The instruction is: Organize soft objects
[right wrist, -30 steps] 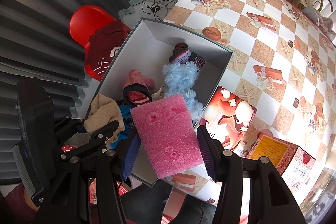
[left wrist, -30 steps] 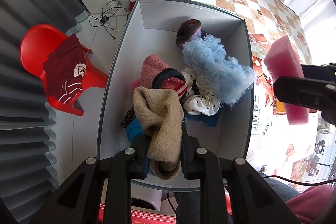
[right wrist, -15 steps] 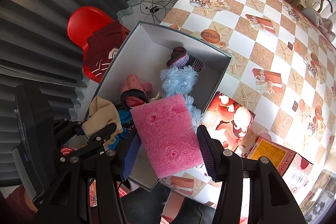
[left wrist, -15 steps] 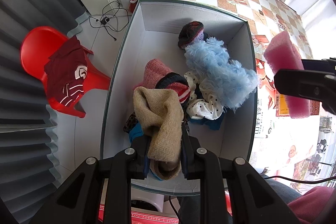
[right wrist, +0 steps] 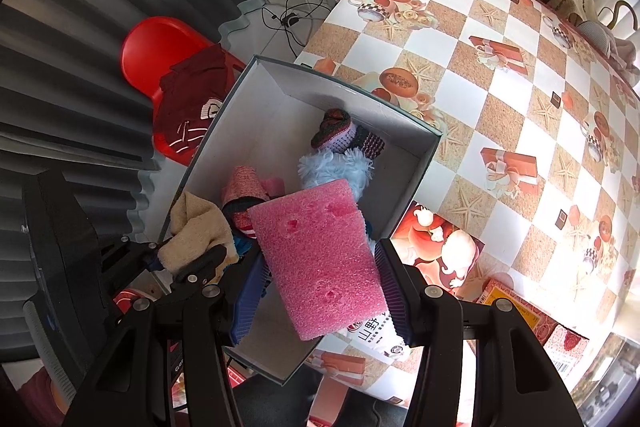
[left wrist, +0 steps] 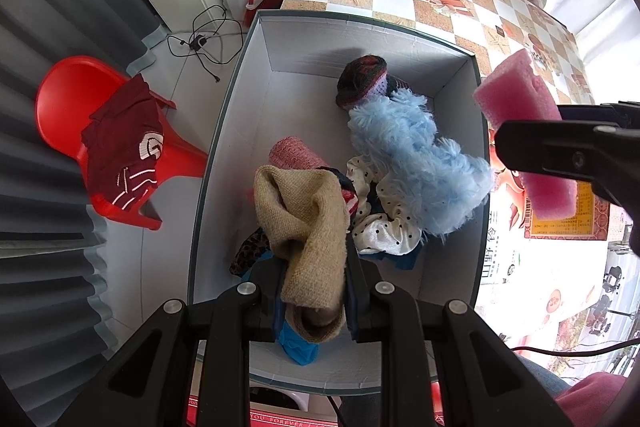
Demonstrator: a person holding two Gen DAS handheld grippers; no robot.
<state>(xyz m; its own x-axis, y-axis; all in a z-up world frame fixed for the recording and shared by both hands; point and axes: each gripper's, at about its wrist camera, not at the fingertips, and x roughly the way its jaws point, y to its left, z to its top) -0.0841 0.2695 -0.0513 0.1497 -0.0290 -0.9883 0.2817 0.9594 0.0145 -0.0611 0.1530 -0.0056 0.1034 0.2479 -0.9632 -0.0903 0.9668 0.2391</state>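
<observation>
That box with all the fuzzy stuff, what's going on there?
A person is sorting soft things into a white box. The left gripper is shut on a tan knit cloth above the box. The right gripper is shut on a pink sponge, also held above it. A fluffy blue piece and other fabrics lie inside.

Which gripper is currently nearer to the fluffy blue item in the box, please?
Left. The left gripper holds a tan cloth just beside the fluffy blue item; the right gripper hovers higher, near the box's rim.
</observation>
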